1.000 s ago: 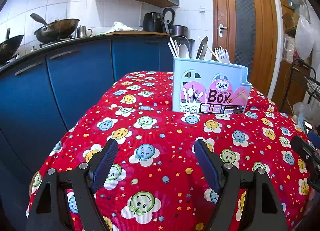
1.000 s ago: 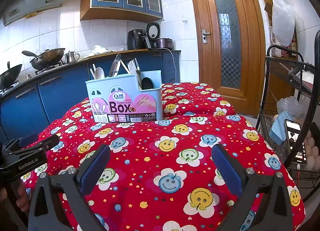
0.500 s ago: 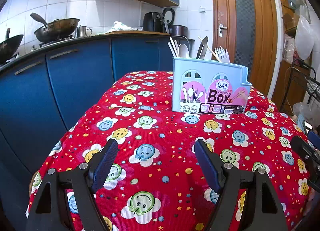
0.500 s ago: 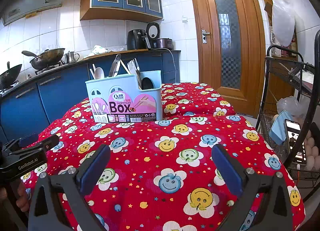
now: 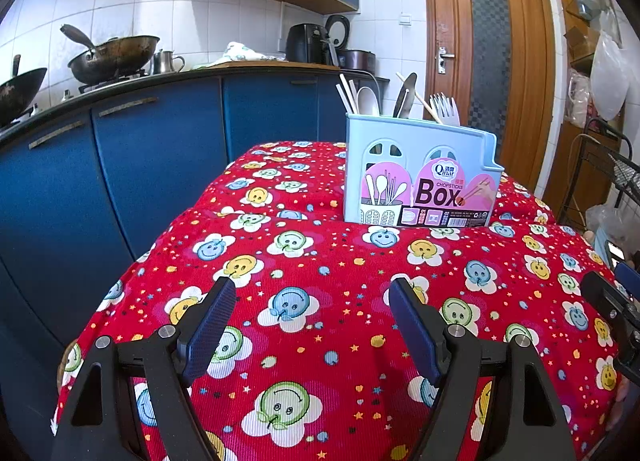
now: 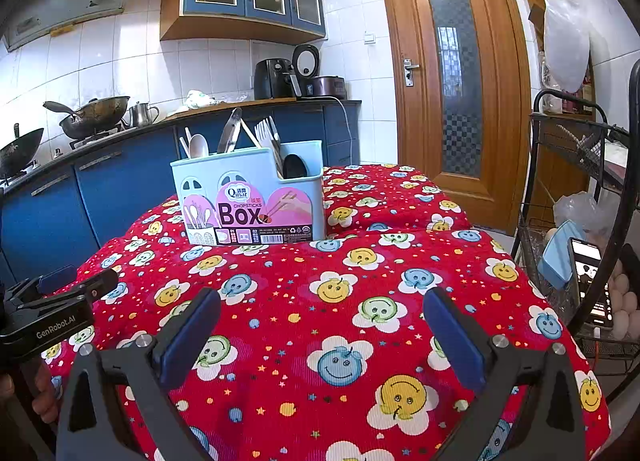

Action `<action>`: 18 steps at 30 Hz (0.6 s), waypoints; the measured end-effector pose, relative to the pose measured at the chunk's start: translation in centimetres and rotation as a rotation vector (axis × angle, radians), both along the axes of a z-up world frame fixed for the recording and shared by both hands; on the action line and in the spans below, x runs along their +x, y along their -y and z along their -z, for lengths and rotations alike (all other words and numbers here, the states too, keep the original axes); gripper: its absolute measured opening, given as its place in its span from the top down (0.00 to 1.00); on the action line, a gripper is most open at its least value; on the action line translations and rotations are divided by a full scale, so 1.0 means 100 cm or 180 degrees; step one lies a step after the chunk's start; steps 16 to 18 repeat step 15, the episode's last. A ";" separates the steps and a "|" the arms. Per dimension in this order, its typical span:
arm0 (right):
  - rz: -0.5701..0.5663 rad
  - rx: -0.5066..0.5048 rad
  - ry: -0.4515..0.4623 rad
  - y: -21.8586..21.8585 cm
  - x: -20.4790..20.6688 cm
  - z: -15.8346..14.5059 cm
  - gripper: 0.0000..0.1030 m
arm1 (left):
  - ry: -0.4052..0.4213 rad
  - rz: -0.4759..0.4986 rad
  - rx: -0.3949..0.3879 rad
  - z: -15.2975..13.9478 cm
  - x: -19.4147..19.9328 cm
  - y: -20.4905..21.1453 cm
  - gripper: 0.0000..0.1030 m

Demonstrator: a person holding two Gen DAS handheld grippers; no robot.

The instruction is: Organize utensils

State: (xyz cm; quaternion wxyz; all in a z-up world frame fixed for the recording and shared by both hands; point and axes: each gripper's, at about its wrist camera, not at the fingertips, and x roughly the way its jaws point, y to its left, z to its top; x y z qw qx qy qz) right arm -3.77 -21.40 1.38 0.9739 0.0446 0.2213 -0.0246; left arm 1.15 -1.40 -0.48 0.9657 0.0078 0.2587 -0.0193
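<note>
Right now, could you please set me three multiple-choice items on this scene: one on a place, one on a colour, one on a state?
1. Where does the box stand?
A. on the red cloth
B. on the counter
C. on the wire rack

2. What colour is the box's plastic?
A. green
B. light blue
C. black

3. How do the jaws of the right gripper stand?
A. shut on a fork
B. shut on nothing
C. open and empty

Key:
1 A, the box's base rests on the cloth, in front of the counter.
2 B, its walls are pale blue above the pink label.
3 C, the blue pads stand wide apart with only cloth between them; the left gripper is open too.
</note>
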 end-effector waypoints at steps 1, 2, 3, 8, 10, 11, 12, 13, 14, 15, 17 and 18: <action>0.0000 0.0002 0.0000 0.000 0.000 0.000 0.00 | 0.0000 0.0001 0.0001 0.000 0.000 0.000 0.23; 0.0000 0.0004 0.0000 0.000 0.000 0.000 0.00 | -0.0001 0.0000 0.0001 0.000 0.000 0.000 0.23; 0.0000 0.0002 0.0000 0.000 0.000 0.000 0.00 | 0.0000 -0.0001 -0.0001 0.000 0.000 0.000 0.23; 0.0000 0.0002 0.0001 0.000 0.000 0.000 0.00 | -0.0002 -0.0003 -0.0004 0.000 0.000 -0.001 0.23; -0.0001 0.0001 -0.0001 0.000 0.000 0.000 0.00 | -0.0003 -0.0002 -0.0002 0.000 0.000 0.000 0.23; 0.0002 0.0002 0.0002 0.000 0.000 0.000 0.00 | -0.0004 -0.0004 0.0000 0.000 0.000 0.001 0.23; 0.0002 0.0003 0.0002 0.000 0.000 0.000 0.00 | -0.0005 -0.0004 -0.0001 0.000 0.000 0.000 0.23; -0.0001 0.0003 -0.0001 0.000 0.000 0.000 0.00 | -0.0006 -0.0003 -0.0002 0.000 0.000 0.001 0.23; 0.0000 0.0001 0.0000 0.000 0.000 0.000 0.00 | -0.0007 -0.0003 -0.0004 0.000 0.000 0.001 0.23; 0.0001 0.0001 0.0001 0.000 0.000 0.000 0.00 | -0.0008 -0.0002 -0.0006 0.000 0.000 0.001 0.23; 0.0001 0.0001 0.0001 0.000 0.000 0.000 0.00 | -0.0008 -0.0002 -0.0006 0.000 0.000 0.001 0.23; 0.0001 0.0001 0.0001 0.000 0.000 0.000 0.00 | -0.0008 -0.0002 -0.0006 0.000 0.000 0.001 0.23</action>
